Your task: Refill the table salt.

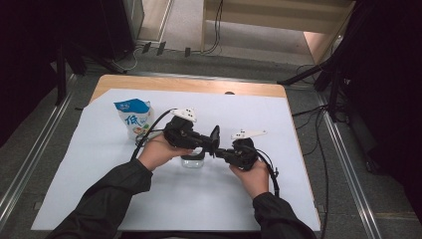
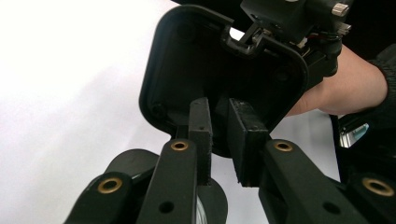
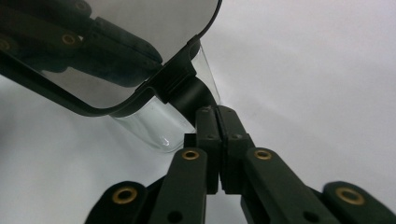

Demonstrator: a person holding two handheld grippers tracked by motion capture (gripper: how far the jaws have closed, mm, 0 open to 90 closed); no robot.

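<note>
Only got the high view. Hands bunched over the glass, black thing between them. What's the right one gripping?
Observer: The right tongs are shut on the black stem of a small mirror.
Operator: Left one on it too?
Observer: No. The left tongs stand with a gap between them, at the mirror's black back.
Operator: Glass in play?
Observer: The glass is clear and sits just behind the mirror's lower edge. I can't tell whether they touch.

high view above table (image 1: pixel 298 199), claw views close-up — all share mirror (image 1: pixel 214 139)
</note>
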